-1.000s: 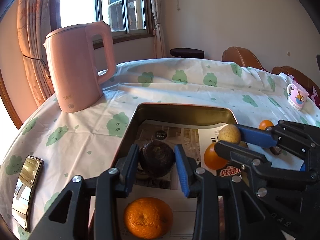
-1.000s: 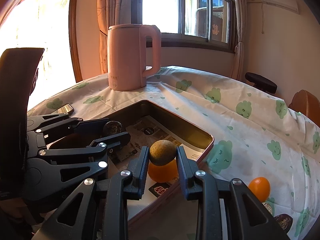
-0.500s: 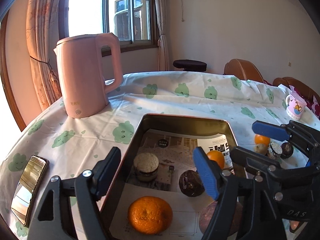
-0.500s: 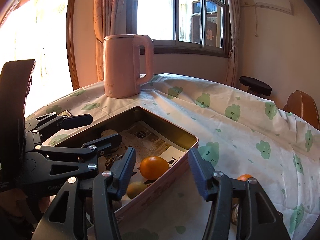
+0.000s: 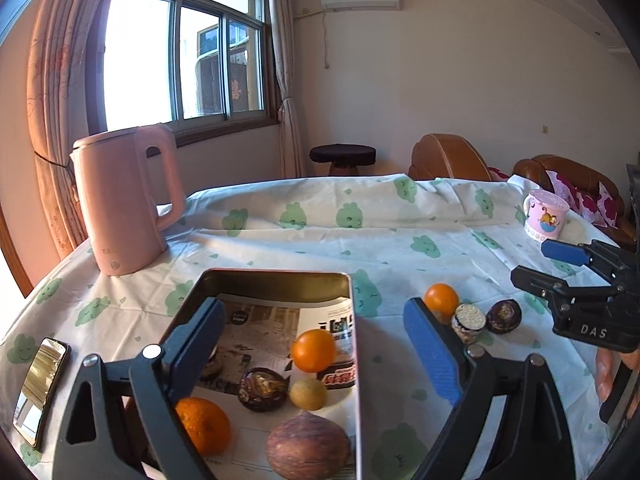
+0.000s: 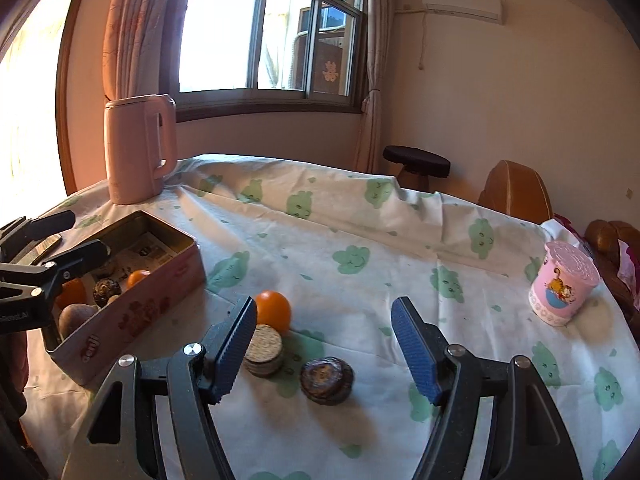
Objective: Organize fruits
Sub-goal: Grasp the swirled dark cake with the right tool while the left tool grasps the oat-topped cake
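Observation:
A metal tin (image 5: 280, 280) lined with newspaper holds several fruits: a small orange (image 5: 312, 350), a dark passion fruit (image 5: 262, 390), a little yellow-brown fruit (image 5: 308, 394), a big orange (image 5: 202, 424) and a large brown fruit (image 5: 308, 446). My left gripper (image 5: 314, 304) hovers above the tin, its jaws opening with nothing between them. On the cloth lie an orange (image 6: 273, 310), a cut fruit half (image 6: 264, 350) and a dark round fruit (image 6: 327, 380). My right gripper (image 6: 324, 304) hangs over these three, jaws opening and empty.
A pink kettle (image 5: 124, 200) stands behind the tin at the back left. A pink cartoon mug (image 6: 564, 288) is at the far right. A shiny phone (image 5: 40, 388) lies by the table's left edge. Brown chairs (image 5: 444, 158) and a stool (image 5: 342, 156) stand beyond the table.
Both grippers let go of the fruits they held and opened wide. The dark fruit and the yellow-brown one now lie in the tin. The right gripper swung right over the loose fruits.

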Action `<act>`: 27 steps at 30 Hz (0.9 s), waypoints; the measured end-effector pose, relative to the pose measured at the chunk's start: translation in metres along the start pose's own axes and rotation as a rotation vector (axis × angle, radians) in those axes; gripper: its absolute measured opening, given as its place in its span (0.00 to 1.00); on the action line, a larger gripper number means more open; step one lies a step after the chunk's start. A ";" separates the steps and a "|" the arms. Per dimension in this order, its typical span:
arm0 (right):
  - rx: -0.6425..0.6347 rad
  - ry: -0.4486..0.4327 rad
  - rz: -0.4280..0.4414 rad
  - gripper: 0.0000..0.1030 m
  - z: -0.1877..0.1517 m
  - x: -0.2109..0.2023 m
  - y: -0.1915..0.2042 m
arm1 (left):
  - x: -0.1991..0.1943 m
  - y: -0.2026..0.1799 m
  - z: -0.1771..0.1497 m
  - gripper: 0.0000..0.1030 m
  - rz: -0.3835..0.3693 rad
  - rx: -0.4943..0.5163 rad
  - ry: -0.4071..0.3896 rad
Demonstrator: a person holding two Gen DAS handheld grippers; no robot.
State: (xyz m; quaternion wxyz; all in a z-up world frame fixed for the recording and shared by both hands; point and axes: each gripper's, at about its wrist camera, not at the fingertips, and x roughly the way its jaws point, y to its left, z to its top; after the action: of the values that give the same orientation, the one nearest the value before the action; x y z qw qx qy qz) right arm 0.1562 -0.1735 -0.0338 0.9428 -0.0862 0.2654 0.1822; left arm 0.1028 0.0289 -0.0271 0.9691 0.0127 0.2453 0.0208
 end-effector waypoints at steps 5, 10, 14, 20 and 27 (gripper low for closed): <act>0.047 0.060 0.024 0.69 -0.012 0.006 -0.021 | 0.008 -0.031 -0.002 0.90 -0.039 0.046 0.024; 0.000 0.152 0.074 0.69 -0.021 0.024 -0.009 | 0.017 -0.045 -0.006 0.90 -0.040 0.070 0.048; 0.003 0.227 0.106 0.66 -0.024 0.040 -0.008 | 0.020 -0.052 -0.008 0.90 -0.053 0.083 0.065; 0.017 0.290 0.152 0.37 -0.025 0.054 -0.011 | 0.029 -0.064 -0.009 0.90 -0.083 0.097 0.100; 0.091 0.194 0.072 0.37 -0.023 0.034 -0.027 | 0.039 -0.090 -0.008 0.80 -0.147 0.137 0.141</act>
State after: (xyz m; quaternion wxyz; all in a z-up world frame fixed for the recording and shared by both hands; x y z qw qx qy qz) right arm 0.1828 -0.1938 -0.0698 0.9084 -0.0510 0.3666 0.1945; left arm 0.1364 -0.0588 -0.0557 0.9453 0.0591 0.3140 -0.0663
